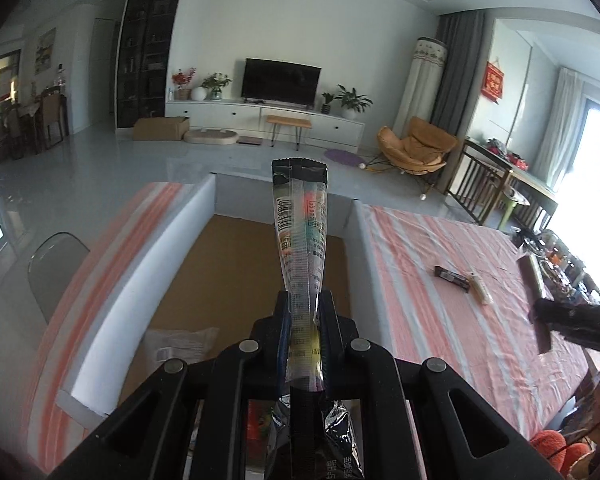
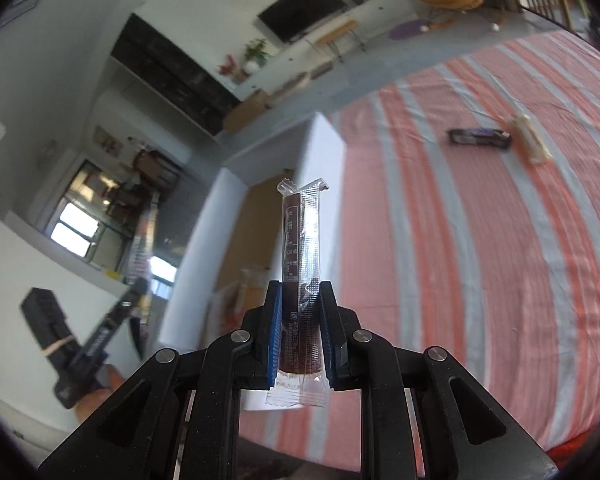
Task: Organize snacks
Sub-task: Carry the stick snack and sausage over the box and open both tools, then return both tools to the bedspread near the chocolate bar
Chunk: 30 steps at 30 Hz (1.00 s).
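My left gripper (image 1: 304,300) is shut on a long packet (image 1: 300,216) with a black top and a barcode on clear film. It stands upright over the white-walled box (image 1: 160,264) with a brown floor. My right gripper (image 2: 300,292) is shut on a clear-wrapped brown snack stick (image 2: 302,240), held above the striped tablecloth (image 2: 480,280) beside the box wall (image 2: 324,184). The left wrist view shows the right gripper (image 1: 544,312) at the right edge with its dark stick (image 1: 536,280). The right wrist view shows the left gripper (image 2: 100,332) blurred at the left.
A dark snack bar (image 1: 452,278) and a pale wrapped snack (image 1: 480,290) lie together on the pink-and-white tablecloth to the right of the box. A clear packet (image 1: 180,344) lies on the box floor. Clutter (image 1: 560,272) sits at the table's far right end.
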Each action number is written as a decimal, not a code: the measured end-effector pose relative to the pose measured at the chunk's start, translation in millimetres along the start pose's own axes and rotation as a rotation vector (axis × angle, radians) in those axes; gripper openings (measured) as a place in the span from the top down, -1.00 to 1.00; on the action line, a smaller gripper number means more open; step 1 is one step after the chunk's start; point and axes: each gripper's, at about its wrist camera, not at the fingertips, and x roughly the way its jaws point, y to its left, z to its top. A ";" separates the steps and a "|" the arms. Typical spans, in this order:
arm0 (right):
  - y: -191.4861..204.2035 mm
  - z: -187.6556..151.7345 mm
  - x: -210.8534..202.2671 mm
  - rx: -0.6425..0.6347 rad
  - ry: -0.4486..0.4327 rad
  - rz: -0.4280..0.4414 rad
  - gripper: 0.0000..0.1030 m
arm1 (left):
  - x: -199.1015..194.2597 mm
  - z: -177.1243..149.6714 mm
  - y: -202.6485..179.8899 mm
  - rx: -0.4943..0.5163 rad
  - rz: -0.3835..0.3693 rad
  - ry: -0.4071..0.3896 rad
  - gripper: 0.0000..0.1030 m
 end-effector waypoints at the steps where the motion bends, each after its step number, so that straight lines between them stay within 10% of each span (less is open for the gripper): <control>1: 18.8 3.8 9.6 -0.032 0.007 0.023 0.66 | 4.0 -1.3 9.7 -0.010 0.025 0.008 0.76; 9: 81.4 -9.7 102.0 -0.171 0.059 0.047 0.42 | 46.0 -31.5 54.0 -0.017 0.231 0.100 0.51; 11: 73.6 -14.9 107.7 -0.175 0.045 0.009 -0.17 | 51.6 -38.5 53.1 -0.002 0.283 0.101 -0.54; 14: 48.3 -21.4 96.8 -0.184 -0.003 -0.063 -0.23 | 47.3 -45.9 45.8 0.005 0.300 0.035 -0.87; 21: -60.6 -34.9 48.9 -0.151 -0.115 -0.466 -0.34 | 47.2 -39.4 -9.2 0.023 0.121 0.018 -0.88; 30: -198.9 -57.9 -16.3 -0.057 -0.147 -0.904 -0.34 | 39.4 -47.5 -168.4 0.231 -0.211 0.064 -0.96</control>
